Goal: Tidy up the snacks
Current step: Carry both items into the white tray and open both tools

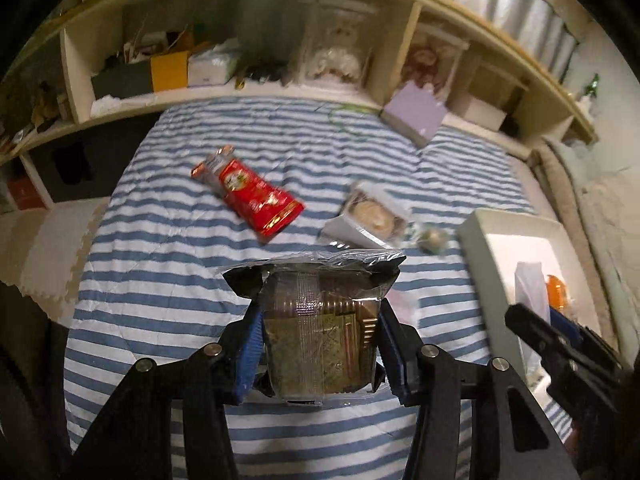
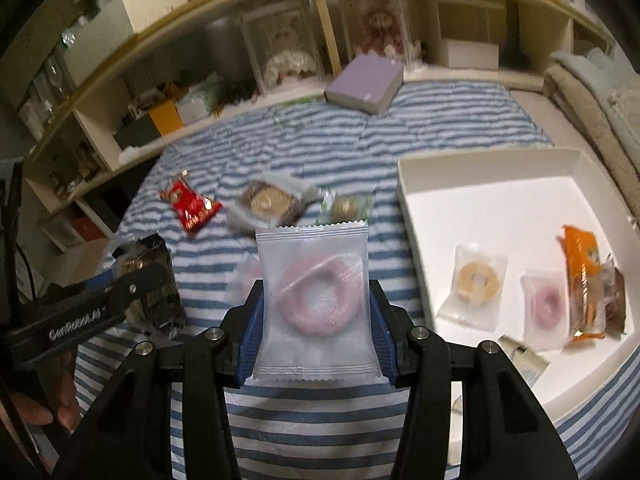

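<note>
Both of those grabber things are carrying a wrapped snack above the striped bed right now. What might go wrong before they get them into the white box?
The right tool pinches only the side edges of the pink doughnut packet; slippery film could slide out. The left tool squeezes a dark packet with a ribbed tray inside, which might get crushed. The white box already holds several snacks along one side, so a careless drop may land on top of them.
</note>
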`<state>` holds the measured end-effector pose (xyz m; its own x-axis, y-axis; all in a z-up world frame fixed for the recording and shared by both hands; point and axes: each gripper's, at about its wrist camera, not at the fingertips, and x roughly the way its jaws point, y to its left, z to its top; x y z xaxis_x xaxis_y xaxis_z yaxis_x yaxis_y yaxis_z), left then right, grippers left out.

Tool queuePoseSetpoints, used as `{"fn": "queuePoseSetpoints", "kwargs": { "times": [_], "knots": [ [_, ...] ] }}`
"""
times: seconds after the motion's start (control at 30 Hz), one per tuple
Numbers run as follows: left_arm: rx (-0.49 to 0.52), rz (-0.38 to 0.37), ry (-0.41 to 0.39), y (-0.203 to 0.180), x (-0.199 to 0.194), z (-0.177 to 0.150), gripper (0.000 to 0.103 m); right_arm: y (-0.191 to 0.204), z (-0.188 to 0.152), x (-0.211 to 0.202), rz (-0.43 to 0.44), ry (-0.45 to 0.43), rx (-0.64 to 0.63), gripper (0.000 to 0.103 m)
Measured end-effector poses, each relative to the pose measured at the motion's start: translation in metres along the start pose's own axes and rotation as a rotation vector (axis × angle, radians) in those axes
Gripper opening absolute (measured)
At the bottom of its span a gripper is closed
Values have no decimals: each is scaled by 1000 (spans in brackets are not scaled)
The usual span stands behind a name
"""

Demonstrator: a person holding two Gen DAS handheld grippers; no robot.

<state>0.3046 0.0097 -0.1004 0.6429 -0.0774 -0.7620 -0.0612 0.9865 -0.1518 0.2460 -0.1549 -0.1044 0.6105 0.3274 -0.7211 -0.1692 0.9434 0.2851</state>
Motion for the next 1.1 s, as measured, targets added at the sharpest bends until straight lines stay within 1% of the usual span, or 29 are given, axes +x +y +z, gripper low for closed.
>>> {"fn": "queuePoseSetpoints", "kwargs": {
  "times": [0.17,0.37,0.5,0.7,0.83,0.9,1.0,1.1],
  "knots": [
    [-2,-41,-40,-3,-27,-1,51,-7,11,-18,16,-46,12,49],
    [20,-90,-93,-16,-55,8,51,-20,27,-40,25,-97,32,49],
    [56,-121,-128,-32,-69,17,51,-28,40,-56,13,-132,21,49],
    [107,-189,-176,-68,-78,34,51,-49,65,-75,-17,-147,-26,49],
    [125,-230,-171,-90,-62,43,51,-75,75,-87,-62,-177,-27,49],
    [136,-251,-161,-103,-51,44,51,-91,75,-90,-57,-186,-14,49],
    [149,-278,-137,-122,-29,46,51,-115,72,-89,-76,-181,15,49],
    [158,-303,-96,-141,0,50,51,-141,69,-82,-96,-167,52,49]
  ]
}}
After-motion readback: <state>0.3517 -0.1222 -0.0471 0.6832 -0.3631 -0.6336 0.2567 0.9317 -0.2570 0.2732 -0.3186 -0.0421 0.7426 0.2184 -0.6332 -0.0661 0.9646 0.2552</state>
